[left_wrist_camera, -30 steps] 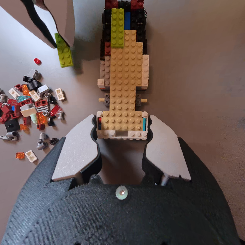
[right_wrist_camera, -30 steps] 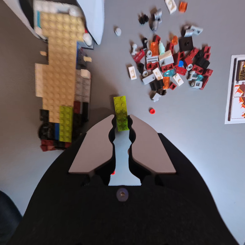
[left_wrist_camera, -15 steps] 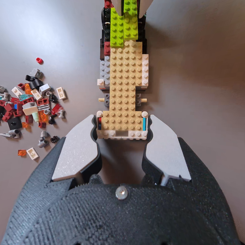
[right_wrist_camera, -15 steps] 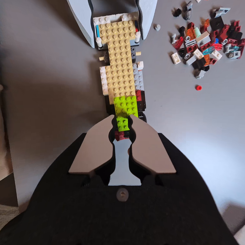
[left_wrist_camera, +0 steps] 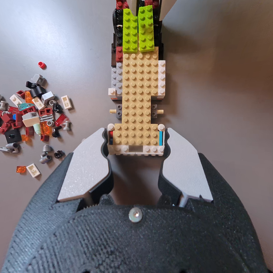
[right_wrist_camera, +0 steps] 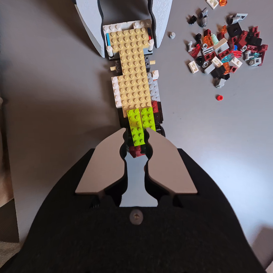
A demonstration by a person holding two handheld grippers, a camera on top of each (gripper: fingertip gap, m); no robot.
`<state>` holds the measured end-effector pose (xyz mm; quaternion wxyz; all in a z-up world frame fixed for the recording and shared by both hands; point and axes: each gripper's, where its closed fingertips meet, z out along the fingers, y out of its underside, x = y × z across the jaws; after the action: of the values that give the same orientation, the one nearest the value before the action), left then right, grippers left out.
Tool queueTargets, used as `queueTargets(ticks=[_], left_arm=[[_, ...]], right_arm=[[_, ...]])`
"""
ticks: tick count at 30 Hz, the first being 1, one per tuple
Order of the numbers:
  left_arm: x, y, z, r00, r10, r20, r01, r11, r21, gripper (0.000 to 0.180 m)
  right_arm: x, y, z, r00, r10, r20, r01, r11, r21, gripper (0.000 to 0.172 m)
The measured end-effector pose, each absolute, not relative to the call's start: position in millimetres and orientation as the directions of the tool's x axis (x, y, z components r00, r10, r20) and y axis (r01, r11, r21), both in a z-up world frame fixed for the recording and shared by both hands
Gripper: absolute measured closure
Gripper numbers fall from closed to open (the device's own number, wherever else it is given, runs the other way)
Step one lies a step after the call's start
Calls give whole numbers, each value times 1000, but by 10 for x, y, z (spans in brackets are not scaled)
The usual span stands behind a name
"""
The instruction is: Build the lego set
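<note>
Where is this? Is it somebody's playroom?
Maybe; it looks like a hobby table for toy-brick building. A half-built brick model lies on a plain grey tabletop, with a pile of loose small bricks beside it.

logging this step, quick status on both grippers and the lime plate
Left gripper clamped on brick model's white end. Right gripper open astride loose lime plate, tilted beside seated lime plate. Loose brick pile well off to the side.
</note>
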<state>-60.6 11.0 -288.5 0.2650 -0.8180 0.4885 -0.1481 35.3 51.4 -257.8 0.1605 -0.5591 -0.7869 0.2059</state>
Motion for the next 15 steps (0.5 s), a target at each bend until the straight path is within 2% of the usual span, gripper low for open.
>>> queueTargets(ticks=[10, 15], left_arm=[[-604, 106, -2884, 479, -877, -16, -721, -384, -577, 106], [-606, 105, -2885, 477, -879, -17, -722, -381, -578, 106]], right_arm=[[227, 470, -2646, -334, 940, 73, 791, 321, -520, 165], [229, 453, -2631, -336, 940, 59, 787, 314, -531, 161]])
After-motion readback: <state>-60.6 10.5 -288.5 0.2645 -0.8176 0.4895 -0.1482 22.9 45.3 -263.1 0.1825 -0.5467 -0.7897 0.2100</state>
